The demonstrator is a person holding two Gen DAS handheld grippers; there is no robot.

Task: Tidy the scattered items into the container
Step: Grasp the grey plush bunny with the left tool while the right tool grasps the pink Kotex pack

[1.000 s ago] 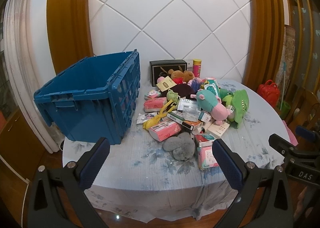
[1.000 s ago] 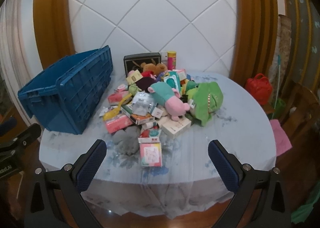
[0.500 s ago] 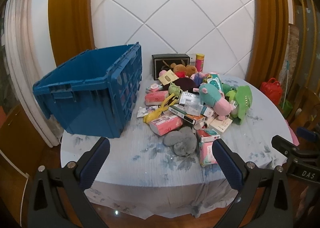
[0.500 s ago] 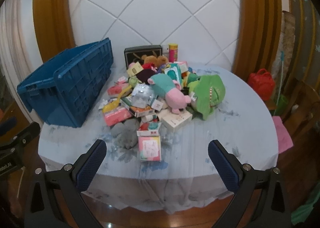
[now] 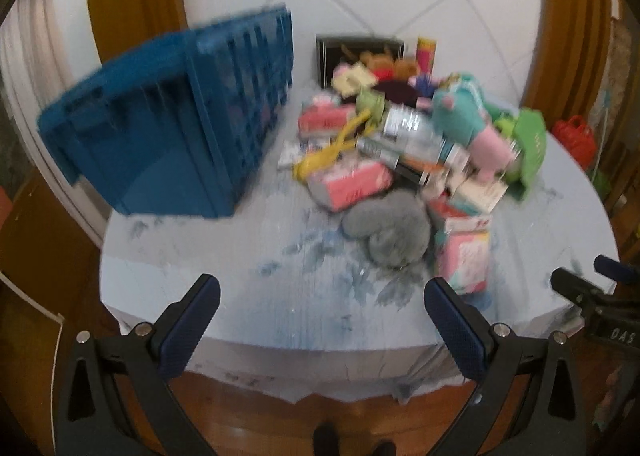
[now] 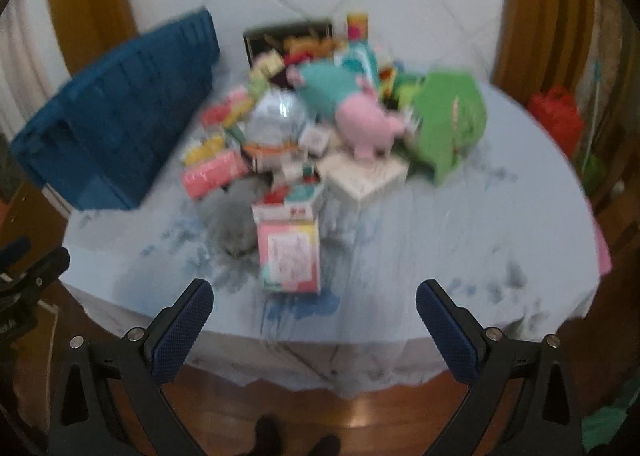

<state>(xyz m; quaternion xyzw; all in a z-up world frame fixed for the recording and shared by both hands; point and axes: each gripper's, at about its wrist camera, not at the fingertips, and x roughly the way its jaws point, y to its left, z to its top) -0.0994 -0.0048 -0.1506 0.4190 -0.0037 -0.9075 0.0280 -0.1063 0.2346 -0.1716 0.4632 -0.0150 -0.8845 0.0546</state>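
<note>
A blue crate (image 5: 168, 135) stands at the table's left, also in the right wrist view (image 6: 116, 123). A pile of toys and packets lies beside it: a grey plush (image 5: 390, 228), a pink packet (image 5: 466, 258) (image 6: 290, 254), a teal and pink plush (image 5: 468, 123) (image 6: 360, 115), a green plush (image 6: 448, 119). My left gripper (image 5: 322, 320) is open and empty over the table's near edge. My right gripper (image 6: 314, 322) is open and empty, in front of the pink packet. Both views are blurred.
The round table (image 5: 280, 296) has a pale blue cloth. A black box (image 5: 360, 55) and a can (image 5: 426, 51) stand at the back by the tiled wall. A red bag (image 5: 576, 139) sits off the table's right. Wood floor lies below.
Both grippers have moved forward and tilted down toward the table. The pile and crate look larger and nearer. Both grippers stay open.
</note>
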